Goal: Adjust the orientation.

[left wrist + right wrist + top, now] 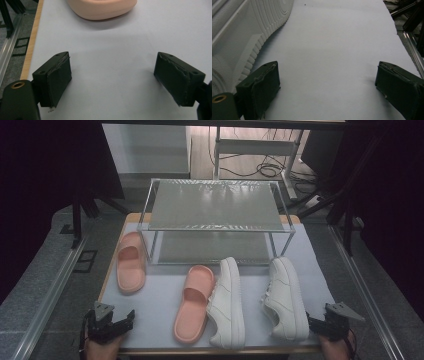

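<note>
The left gripper (121, 320) sits at the near edge of the desk (160, 300), its jaws wide apart with nothing but bare white covering between them. Just ahead of it, in the left gripper view, the rounded end of a pink slide sandal (102, 8) enters from the top; the rest of it is cut off by the frame. The high view shows that sandal (131, 262) lying flat, well ahead of the left gripper, and a second pink slide sandal (194, 302) lying to the gripper's right, angled toward the near edge.

The right gripper (314, 324) rests at the near right corner, jaws likewise spread and holding nothing. Just beside its left jaw lies a white sneaker (239, 37), of which the right gripper view shows the ribbed sole edge and textured side; its upper runs out of frame. From above, this sneaker (286, 297) points away from the gripper, and another white sneaker (227, 302) lies farther left, touching the second sandal.

Beyond all four shoes stands a two-tier metal-framed shoe rack (215, 207), both shelves bare. The lower shelf is partly hidden by the upper one.
</note>
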Motion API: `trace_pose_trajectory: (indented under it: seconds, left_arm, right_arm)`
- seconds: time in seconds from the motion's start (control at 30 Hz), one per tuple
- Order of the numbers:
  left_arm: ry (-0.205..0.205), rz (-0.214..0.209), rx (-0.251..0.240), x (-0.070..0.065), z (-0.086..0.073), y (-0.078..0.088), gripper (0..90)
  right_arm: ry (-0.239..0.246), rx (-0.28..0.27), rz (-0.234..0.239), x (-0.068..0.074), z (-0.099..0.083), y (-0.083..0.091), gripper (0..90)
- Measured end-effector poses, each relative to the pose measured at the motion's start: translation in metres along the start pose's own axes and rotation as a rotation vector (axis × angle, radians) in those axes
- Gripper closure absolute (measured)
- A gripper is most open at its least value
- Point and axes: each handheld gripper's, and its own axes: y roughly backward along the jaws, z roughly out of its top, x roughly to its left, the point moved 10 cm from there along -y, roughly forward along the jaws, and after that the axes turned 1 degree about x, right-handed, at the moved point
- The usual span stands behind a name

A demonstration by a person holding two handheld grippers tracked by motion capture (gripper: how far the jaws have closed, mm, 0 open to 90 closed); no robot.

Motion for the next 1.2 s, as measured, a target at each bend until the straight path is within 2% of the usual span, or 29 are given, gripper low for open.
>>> trace_pose_trajectory:
  seconds: [0.07,0.13,0.23,0.43,0.5,0.57,0.77,0.83,0.97,1.07,1.2]
  left_arm:
    - [0.000,-0.004,0.012,-0.001,0.001,0.001,16.8]
    - [0.011,-0.024,0.008,-0.002,0.002,0.003,20.0]
    - [0.012,-0.036,0.001,-0.003,0.005,0.005,19.8]
    - [-0.010,-0.058,-0.020,-0.005,0.019,0.010,19.5]
    - [-0.019,-0.084,-0.028,-0.007,0.027,0.012,19.5]
    - [-0.027,-0.087,-0.027,-0.008,0.030,0.011,19.6]
    - [-0.049,-0.110,-0.031,-0.010,0.046,0.005,21.1]
    - [-0.078,-0.105,-0.035,-0.011,0.055,0.001,21.3]
    - [-0.087,-0.113,-0.038,-0.012,0.063,-0.004,23.0]
    - [-0.092,-0.127,-0.039,-0.011,0.075,-0.010,25.1]
    - [-0.090,-0.117,-0.045,-0.005,0.086,-0.019,29.4]
  right_arm:
    - [0.000,0.000,0.000,0.000,0.000,0.000,5.7]
    - [0.000,0.000,0.000,0.000,0.000,0.000,5.7]
    - [-0.001,0.000,0.000,0.000,0.000,0.000,5.7]
    - [0.000,0.000,0.000,0.000,0.000,0.000,5.7]
    - [0.000,0.000,0.000,0.000,0.000,0.000,5.7]
    - [0.001,0.001,0.001,0.000,0.000,0.000,5.7]
    - [0.000,0.000,0.000,0.000,0.000,0.000,5.7]
    - [0.000,0.000,0.000,0.000,0.000,0.000,5.7]
    - [-0.001,0.000,0.000,0.000,0.000,0.000,5.7]
    - [0.000,0.000,0.001,0.000,0.000,0.000,5.7]
    - [-0.001,-0.001,0.001,0.000,0.000,0.000,5.7]
